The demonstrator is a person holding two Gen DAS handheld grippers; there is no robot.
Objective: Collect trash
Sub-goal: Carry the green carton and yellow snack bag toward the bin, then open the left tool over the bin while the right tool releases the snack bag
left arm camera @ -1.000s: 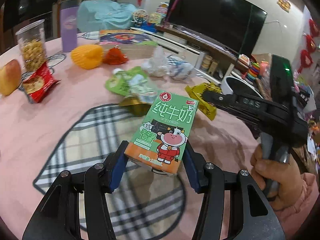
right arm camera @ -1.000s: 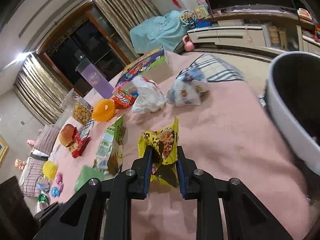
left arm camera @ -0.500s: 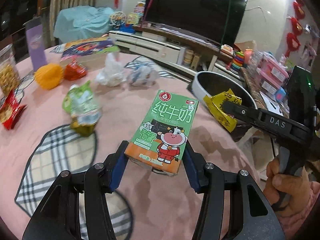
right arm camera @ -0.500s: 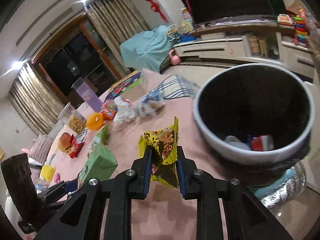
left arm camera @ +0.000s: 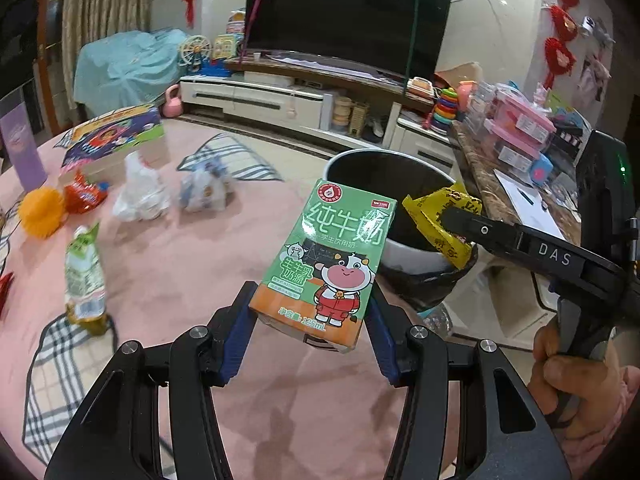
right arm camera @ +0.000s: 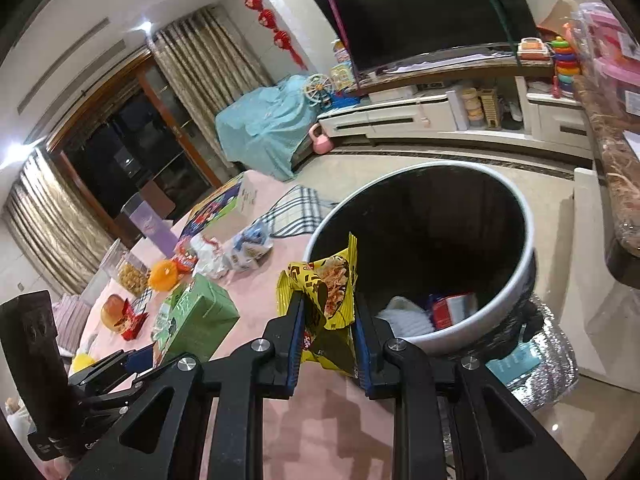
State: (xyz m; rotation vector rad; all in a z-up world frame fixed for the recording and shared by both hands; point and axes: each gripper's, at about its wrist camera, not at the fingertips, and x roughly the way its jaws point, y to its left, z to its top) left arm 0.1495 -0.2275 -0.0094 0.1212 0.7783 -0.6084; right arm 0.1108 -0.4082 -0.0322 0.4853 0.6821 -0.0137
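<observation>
gripping the green milk carton (left arm camera: 330,264) in your left gripper (left arm camera: 310,328), you are pinching the yellow snack wrapper (right arm camera: 326,300) in your right gripper (right arm camera: 327,332) beside the trash bin (right arm camera: 480,332) rim.

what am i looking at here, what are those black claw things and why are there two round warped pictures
No robot here: a person holds a two-finger claw tool in each hand. You can see the person's hand on one handle. Each round picture comes from a fisheye camera on one tool, looking forward along its fingers.

In the left tool's view, the left gripper clamps a green milk carton. In the right tool's view, the right gripper pinches a yellow snack wrapper at the edge of a trash bin that already holds some rubbish.

The pink table beside the bin carries more litter: a green pouch, crumpled bags and a red wrapper.
</observation>
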